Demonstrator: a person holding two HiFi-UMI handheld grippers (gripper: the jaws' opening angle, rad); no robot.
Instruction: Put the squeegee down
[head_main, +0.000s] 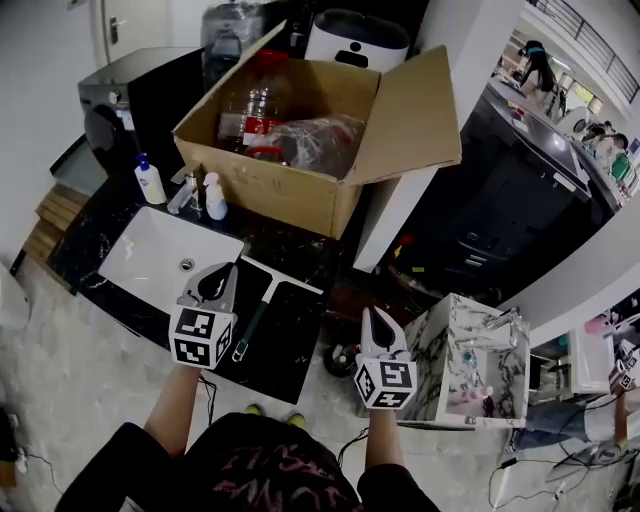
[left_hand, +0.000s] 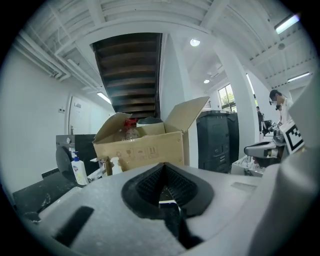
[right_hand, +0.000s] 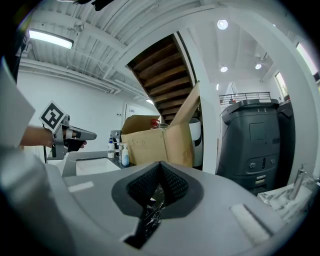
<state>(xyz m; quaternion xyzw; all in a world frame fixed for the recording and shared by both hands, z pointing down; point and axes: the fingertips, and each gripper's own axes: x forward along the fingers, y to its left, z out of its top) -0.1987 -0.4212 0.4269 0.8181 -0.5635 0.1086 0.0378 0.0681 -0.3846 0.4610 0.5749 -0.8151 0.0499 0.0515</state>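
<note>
The squeegee (head_main: 254, 320) lies flat on the black marble countertop (head_main: 290, 350), its pale blade toward the box and its dark handle toward me. My left gripper (head_main: 226, 270) hovers just left of the handle, apart from it, jaws shut with nothing between them (left_hand: 163, 189). My right gripper (head_main: 373, 316) hangs off the counter's right edge, also shut and empty (right_hand: 159, 186). The squeegee does not show in either gripper view. The left gripper (right_hand: 75, 135) appears at the left of the right gripper view.
A white sink basin (head_main: 150, 255) is set in the counter to the left. Behind it stand two soap bottles (head_main: 150, 183) and an open cardboard box (head_main: 300, 150) with plastic bottles. A small marble washstand (head_main: 460, 360) stands at the right, and a dark cabinet behind it.
</note>
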